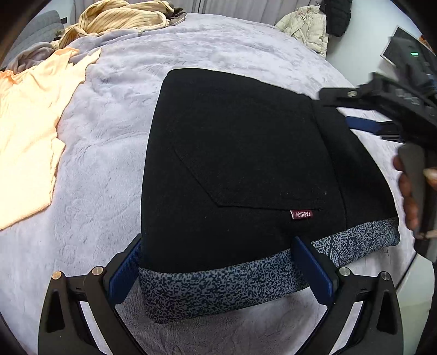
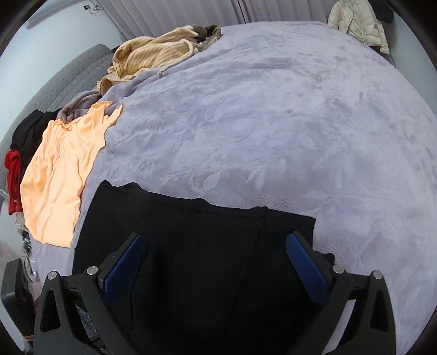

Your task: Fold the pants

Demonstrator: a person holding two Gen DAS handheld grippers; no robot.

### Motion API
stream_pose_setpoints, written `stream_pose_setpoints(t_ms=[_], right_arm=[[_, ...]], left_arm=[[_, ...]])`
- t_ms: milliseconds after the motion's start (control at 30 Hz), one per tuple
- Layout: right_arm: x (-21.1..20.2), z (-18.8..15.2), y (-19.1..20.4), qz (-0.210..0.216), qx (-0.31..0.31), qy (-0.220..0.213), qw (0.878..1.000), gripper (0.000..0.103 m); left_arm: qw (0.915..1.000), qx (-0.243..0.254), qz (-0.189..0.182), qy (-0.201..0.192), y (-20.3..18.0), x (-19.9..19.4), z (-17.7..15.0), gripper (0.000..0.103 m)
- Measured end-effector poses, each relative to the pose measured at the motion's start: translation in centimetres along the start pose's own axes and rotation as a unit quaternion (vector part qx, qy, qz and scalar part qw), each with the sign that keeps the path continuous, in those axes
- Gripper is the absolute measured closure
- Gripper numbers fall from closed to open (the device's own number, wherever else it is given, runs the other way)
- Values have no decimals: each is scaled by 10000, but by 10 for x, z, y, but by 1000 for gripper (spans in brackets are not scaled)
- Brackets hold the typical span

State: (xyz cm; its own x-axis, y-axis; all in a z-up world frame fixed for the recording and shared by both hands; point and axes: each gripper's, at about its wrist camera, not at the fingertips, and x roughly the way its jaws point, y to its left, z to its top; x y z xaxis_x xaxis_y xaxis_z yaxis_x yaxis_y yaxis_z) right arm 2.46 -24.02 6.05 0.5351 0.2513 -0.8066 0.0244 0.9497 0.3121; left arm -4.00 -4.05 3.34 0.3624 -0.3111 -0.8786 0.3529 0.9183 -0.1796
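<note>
Black pants point(image 1: 240, 163) lie folded into a compact block on the lavender blanket, with a speckled grey waistband point(image 1: 218, 289) at the near edge and a red "FASHION" tag point(image 1: 301, 214). My left gripper point(image 1: 218, 256) is open, its blue pads straddling the waistband edge. My right gripper point(image 2: 215, 251) is open just above the black pants point(image 2: 196, 273), holding nothing. In the left wrist view the right gripper point(image 1: 363, 109) hovers over the pants' far right side.
An orange shirt point(image 1: 24, 136) lies flat to the left; it also shows in the right wrist view point(image 2: 62, 174). A striped tan garment point(image 2: 153, 54) is heaped at the back left. A cream jacket point(image 2: 357, 21) hangs beyond the bed. The lavender blanket point(image 2: 273, 123) stretches ahead.
</note>
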Motion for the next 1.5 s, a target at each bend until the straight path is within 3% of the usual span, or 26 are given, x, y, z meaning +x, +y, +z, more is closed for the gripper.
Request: stream_pose_setpoints(t_ms=[100, 267, 367, 433, 467, 633, 800, 933, 1067, 1233, 1500], right_arm=[[-47, -24, 13, -203, -32, -360, 9991, 0], [-91, -93, 42, -1078, -405, -781, 9903, 0], [-63, -108, 27, -1138, -187, -259, 9930, 0], [-37, -116, 14, -1244, 26, 245, 9919, 0], [-33, -119, 11, -1145, 80, 251, 9931, 0], [-74, -127, 27, -1247, 45, -347, 9916, 0], [-98, -124, 58, -2077, -480, -951, 9724, 0], [-100, -120, 60, -2053, -400, -984, 9729, 0], [-96, -123, 55, -1955, -327, -839, 9766, 0], [-91, -126, 56, -1943, -301, -737, 9777, 0], [-81, -128, 62, -1958, -305, -566, 9785, 0]], left_arm=[[9999, -11, 100, -73, -1, -14, -1, 0], [9987, 277, 230, -372, -5, -35, -8, 0], [9982, 370, 478, 37, -5, -11, -7, 0], [9986, 346, 331, 206, -6, -3, -8, 0], [9987, 321, 343, 194, -7, -6, -12, 0], [9961, 462, 537, -518, -27, -52, -24, 0], [9915, 623, 754, -861, -41, -69, -19, 0], [9930, 616, 764, -660, -34, -58, -16, 0], [9914, 495, 869, -849, -39, -56, -19, 0], [9934, 427, 888, -579, -37, -45, -21, 0], [9919, 510, 1023, -551, -35, -40, -24, 0]])
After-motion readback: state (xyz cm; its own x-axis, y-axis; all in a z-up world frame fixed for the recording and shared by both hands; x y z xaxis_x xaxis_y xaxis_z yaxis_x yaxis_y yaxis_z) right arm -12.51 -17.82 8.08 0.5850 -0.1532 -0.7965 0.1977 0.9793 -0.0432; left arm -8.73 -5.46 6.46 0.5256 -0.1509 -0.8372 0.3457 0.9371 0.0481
